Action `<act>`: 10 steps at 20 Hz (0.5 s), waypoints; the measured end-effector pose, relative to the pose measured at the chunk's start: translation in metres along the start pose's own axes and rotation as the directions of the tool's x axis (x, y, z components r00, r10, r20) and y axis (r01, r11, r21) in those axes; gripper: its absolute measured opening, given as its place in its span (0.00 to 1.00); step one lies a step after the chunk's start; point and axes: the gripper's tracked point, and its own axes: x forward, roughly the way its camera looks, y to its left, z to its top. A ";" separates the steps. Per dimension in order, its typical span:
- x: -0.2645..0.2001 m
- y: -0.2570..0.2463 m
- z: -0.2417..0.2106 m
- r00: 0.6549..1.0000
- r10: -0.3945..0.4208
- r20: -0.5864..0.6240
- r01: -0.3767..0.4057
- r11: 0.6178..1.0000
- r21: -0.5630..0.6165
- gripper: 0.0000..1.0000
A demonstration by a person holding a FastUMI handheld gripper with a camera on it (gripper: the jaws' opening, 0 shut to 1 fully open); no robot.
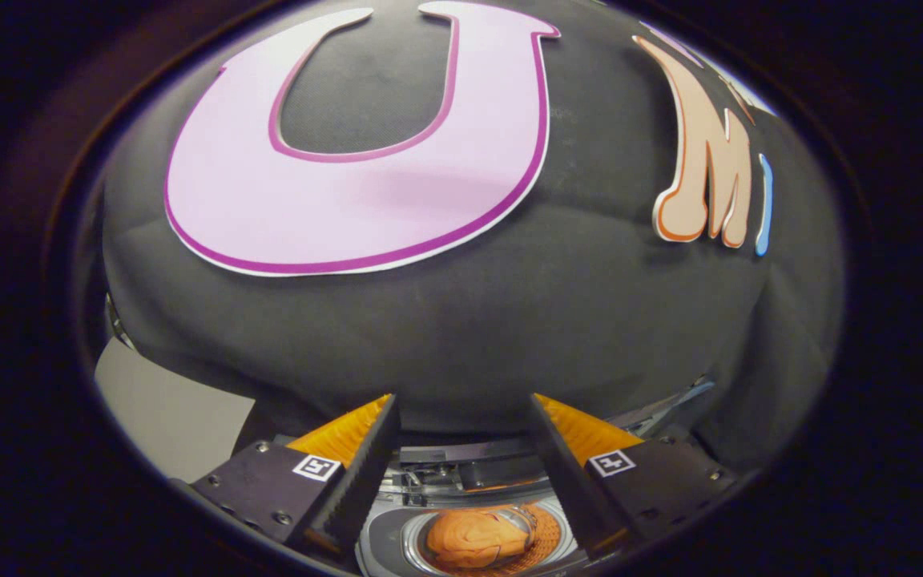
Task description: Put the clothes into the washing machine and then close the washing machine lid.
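Gripper view: an orange garment (473,538) lies bundled inside the round drum opening of the washing machine (385,538), seen from above between and below the fingers. The gripper (464,417) hangs over it with its fingers spread apart, holding nothing. Beyond them hangs the booth's black cloth wall (558,304).

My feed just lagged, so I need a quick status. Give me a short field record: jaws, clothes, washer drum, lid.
gripper: jaws spread wide apart, nothing between them
clothes: orange bundle lying inside the drum, below and between the jaws
washing machine: round drum opening in view, uncovered
lid: not over the opening; its position cannot be told
backdrop: booth wall beyond the jaws
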 end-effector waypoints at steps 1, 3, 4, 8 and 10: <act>-0.003 0.000 -0.002 1.000 0.001 0.003 -0.001 1.000 -0.002 0.97; -0.010 0.000 -0.006 1.000 0.002 0.005 -0.002 1.000 -0.005 0.97; -0.013 -0.001 -0.006 1.000 0.002 0.006 -0.002 1.000 -0.004 0.97; -0.026 -0.002 -0.015 1.000 0.010 0.015 -0.010 1.000 -0.001 0.97; -0.034 -0.004 -0.019 1.000 0.015 0.019 -0.015 1.000 0.000 0.97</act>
